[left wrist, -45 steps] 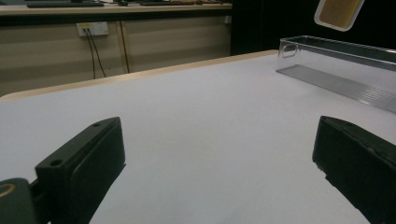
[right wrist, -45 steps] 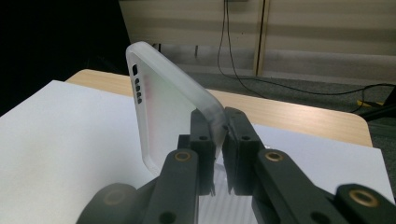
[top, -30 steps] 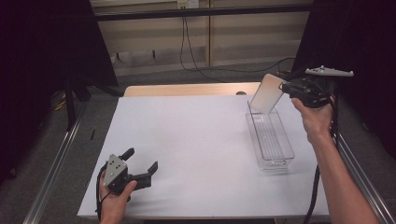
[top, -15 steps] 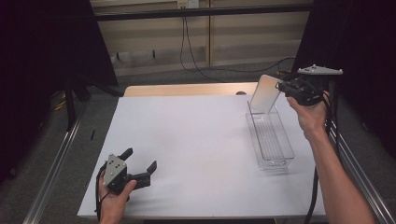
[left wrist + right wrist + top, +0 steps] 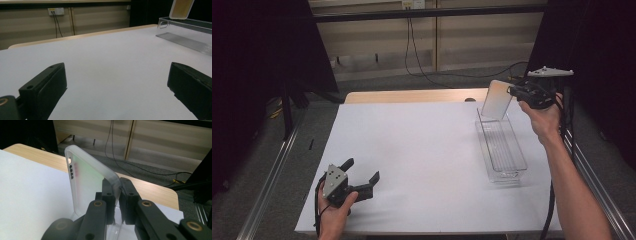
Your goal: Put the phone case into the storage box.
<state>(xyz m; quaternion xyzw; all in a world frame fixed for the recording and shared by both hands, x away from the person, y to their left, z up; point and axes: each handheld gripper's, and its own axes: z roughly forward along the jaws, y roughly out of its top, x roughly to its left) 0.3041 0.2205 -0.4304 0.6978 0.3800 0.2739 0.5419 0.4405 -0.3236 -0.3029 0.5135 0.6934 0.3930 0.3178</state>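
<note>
- Low at 7 o'clock on the white table (image 5: 422, 150), seen from the high view: left tongs (image 5: 362, 176) resting in a hand, jaws spread wide and released, nothing between them.
- Same tongs (image 5: 117, 85) in the left gripper view: two black jaws well apart over bare table surface, clear plastic tray (image 5: 190, 35) off at 2 o'clock.
- Toward 3 o'clock on the table: clear plastic tray (image 5: 501, 150), long and narrow, lying lengthwise away from the person.
- Over the tray's far end, at about 1 o'clock: translucent phone case (image 5: 496, 99), held upright and slightly tilted, its lower edge at or just above the tray's far rim.
- At the far right: right tongs (image 5: 515, 92) clenched on the phone case's edge, raised hand behind them.
- Right gripper view: right tongs (image 5: 117, 192) pinching the frosted rim of the phone case (image 5: 87, 180), camera cutout at 11 o'clock.
</note>
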